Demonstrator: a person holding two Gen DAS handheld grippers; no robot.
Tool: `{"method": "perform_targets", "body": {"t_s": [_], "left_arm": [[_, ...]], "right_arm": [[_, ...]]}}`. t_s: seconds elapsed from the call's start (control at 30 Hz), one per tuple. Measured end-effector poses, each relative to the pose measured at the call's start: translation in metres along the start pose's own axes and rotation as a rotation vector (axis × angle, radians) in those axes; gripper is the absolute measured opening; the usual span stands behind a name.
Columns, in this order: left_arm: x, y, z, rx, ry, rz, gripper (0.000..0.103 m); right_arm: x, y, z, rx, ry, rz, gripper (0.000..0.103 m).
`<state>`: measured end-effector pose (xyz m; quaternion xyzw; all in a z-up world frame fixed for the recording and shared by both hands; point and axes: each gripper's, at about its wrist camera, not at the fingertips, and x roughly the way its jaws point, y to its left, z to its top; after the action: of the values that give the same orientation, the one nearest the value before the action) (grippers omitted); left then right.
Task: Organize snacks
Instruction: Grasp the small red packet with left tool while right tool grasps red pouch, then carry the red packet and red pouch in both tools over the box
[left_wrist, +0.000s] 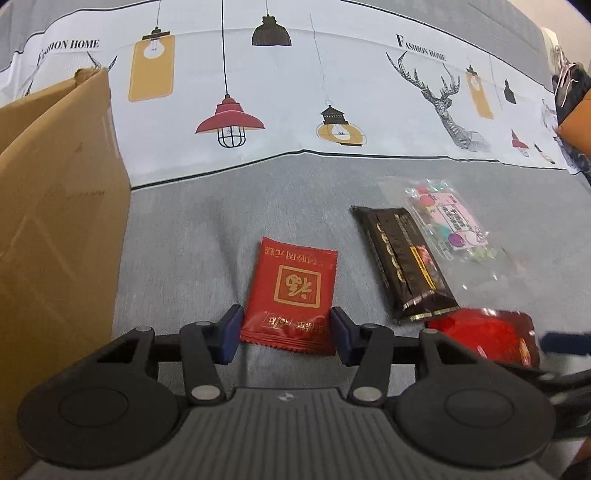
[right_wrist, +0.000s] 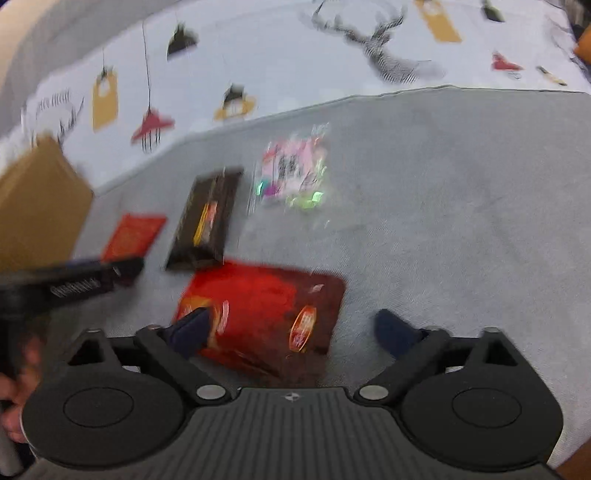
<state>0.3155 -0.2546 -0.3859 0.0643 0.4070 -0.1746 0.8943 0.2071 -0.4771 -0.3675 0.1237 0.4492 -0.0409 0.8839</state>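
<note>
Left gripper (left_wrist: 285, 334) jaws open, flanking lower end of red sachet (left_wrist: 291, 297), frame centre. Right gripper (right_wrist: 293, 332) jaws wide open, left one over red snack bag (right_wrist: 264, 314).

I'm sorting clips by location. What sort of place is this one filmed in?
Probably a home, likely a bed or sofa: the snacks, such as the red packet and the black packet, lie on soft grey fabric with a printed "Fashion Home" cloth behind, and a cardboard box stands alongside.

We're looking low and close over each gripper's fingers at the grey cloth (left_wrist: 192, 229); both views share the red packet (left_wrist: 291, 299) and cardboard box (left_wrist: 55, 221).
</note>
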Motion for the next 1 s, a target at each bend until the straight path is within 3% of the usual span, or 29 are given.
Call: {"method": "perform_targets", "body": {"t_s": [0.07, 0.17, 0.2, 0.23, 0.33, 0.5, 0.77, 1.0], "left_arm": [[-0.004, 0.001, -0.004, 0.009, 0.002, -0.006, 0.055], [-0.009, 0.003, -0.005, -0.001, 0.011, -0.02, 0.056], [-0.01, 0.005, -0.005, -0.014, 0.017, -0.025, 0.056], [-0.011, 0.007, -0.005, -0.025, 0.022, -0.032, 0.056], [-0.017, 0.01, -0.006, -0.035, 0.023, -0.043, 0.056], [-0.03, 0.009, -0.006, -0.026, 0.012, -0.058, 0.056], [-0.08, 0.007, 0.011, -0.015, -0.066, -0.101, 0.056], [-0.135, 0.026, 0.017, -0.078, -0.141, -0.111, 0.056]], "right_arm": [[0.007, 0.016, -0.005, -0.111, 0.003, -0.046, 0.1], [0.001, 0.021, -0.005, -0.131, -0.033, -0.008, 0.06], [-0.001, 0.017, -0.003, -0.106, -0.046, 0.001, 0.019], [-0.002, 0.011, -0.001, -0.063, -0.039, -0.002, 0.001], [-0.005, -0.004, 0.0, 0.046, -0.033, 0.053, 0.001], [-0.018, -0.008, 0.0, 0.123, -0.073, 0.108, 0.0], [-0.076, 0.023, 0.01, -0.026, -0.237, 0.029, 0.0], [-0.108, 0.065, 0.013, -0.174, -0.309, -0.011, 0.0]]}}
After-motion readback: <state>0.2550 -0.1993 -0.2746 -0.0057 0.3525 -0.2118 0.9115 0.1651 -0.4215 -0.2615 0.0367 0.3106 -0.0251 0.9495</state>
